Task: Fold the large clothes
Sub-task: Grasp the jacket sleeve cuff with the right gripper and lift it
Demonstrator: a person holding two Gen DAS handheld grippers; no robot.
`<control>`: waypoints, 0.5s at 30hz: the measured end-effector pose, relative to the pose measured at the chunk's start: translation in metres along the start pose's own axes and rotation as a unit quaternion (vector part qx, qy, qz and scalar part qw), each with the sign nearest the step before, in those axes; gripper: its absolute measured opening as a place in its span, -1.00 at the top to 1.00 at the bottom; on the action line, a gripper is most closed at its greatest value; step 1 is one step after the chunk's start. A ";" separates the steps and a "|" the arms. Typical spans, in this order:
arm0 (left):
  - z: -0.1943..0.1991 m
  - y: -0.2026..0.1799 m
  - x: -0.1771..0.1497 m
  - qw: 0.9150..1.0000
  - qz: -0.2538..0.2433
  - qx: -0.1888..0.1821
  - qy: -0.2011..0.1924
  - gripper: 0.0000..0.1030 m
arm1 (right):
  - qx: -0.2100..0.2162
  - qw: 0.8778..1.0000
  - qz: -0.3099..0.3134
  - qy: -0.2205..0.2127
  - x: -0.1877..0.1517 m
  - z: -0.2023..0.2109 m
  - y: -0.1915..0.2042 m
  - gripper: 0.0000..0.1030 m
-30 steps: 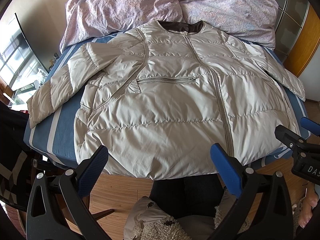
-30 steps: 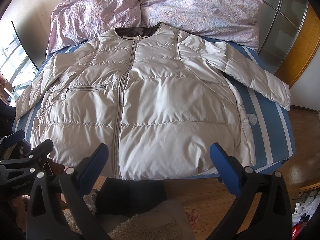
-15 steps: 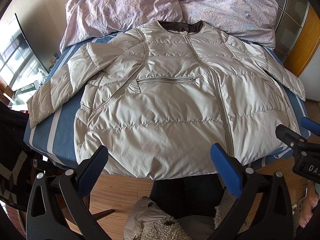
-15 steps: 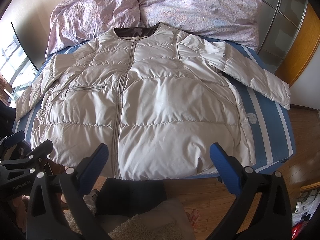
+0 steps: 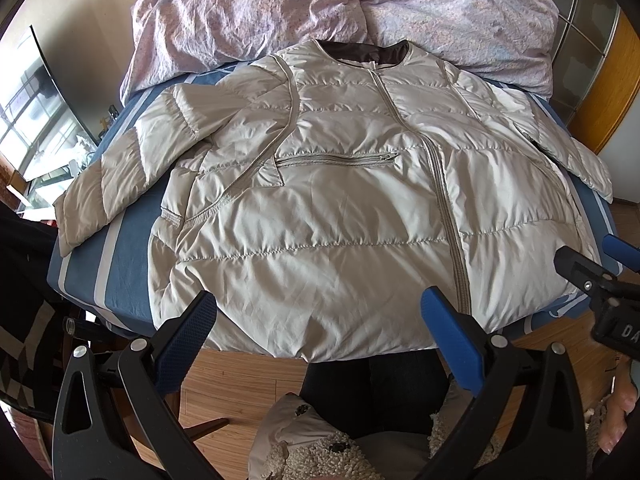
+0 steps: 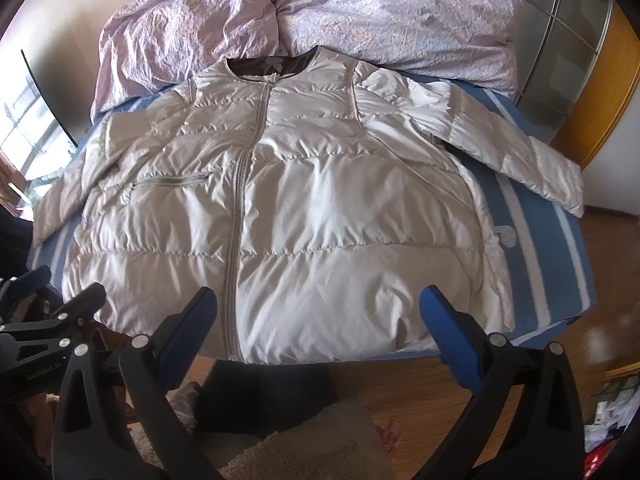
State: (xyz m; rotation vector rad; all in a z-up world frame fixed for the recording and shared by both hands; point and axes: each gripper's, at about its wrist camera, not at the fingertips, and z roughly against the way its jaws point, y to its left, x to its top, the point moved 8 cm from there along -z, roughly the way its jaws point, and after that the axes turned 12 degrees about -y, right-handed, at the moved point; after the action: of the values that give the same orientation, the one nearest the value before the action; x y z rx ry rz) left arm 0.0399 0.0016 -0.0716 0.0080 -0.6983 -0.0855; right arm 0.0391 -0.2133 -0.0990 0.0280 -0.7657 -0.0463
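Note:
A pale beige quilted jacket lies flat and zipped on the bed, collar away from me, both sleeves spread outward. Its hem hangs slightly over the near bed edge. My left gripper hovers open just in front of the hem, left of the zipper, holding nothing. My right gripper is open too, above the hem right of the zipper, with nothing between its blue pads. In the left wrist view the right gripper shows at the right edge. The left gripper appears at the left edge of the right wrist view.
The bed has a blue and white striped sheet. A crumpled lilac duvet is bunched behind the collar. Wooden floor and a person's dark trousers lie below the bed edge. A wooden-framed wardrobe stands at the right.
Both grippers drifted very slightly; the jacket lies as before and both stay open.

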 end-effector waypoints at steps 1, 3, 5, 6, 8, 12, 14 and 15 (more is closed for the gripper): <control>-0.002 0.002 0.002 1.000 0.001 -0.002 0.002 -0.97 | 0.015 1.000 -0.012 0.000 0.004 -0.009 -0.001 -0.96; -0.005 0.003 0.003 1.000 0.002 -0.008 0.005 -0.97 | 0.047 0.998 -0.038 -0.007 0.008 -0.010 -0.007 -0.96; -0.010 0.006 0.006 1.000 0.008 -0.022 0.010 -0.97 | 0.079 0.993 -0.082 -0.017 0.017 -0.014 -0.021 -0.96; -0.013 0.005 0.006 0.999 0.011 -0.028 0.012 -0.97 | 0.087 0.990 -0.108 -0.023 0.023 -0.016 -0.032 -0.97; -0.019 0.008 0.009 0.999 0.020 -0.044 0.018 -0.97 | 0.088 0.984 -0.150 -0.040 0.031 -0.018 -0.055 -0.97; -0.030 0.006 0.018 0.996 0.033 -0.078 0.023 -0.97 | 0.056 0.961 -0.263 -0.069 0.051 -0.037 -0.126 -0.97; -0.034 0.004 0.023 0.995 0.033 -0.095 0.019 -0.97 | 0.040 0.945 -0.316 -0.074 0.055 -0.049 -0.161 -0.97; -0.037 0.003 0.026 0.994 0.032 -0.099 0.018 -0.97 | 0.028 0.936 -0.344 -0.077 0.056 -0.057 -0.180 -0.96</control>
State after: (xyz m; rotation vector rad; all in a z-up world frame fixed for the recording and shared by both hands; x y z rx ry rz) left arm 0.0839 0.0021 -0.0826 -0.2023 -0.6512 -0.0933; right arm 0.1128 -0.3954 -0.1091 0.3513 -0.8830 -0.7006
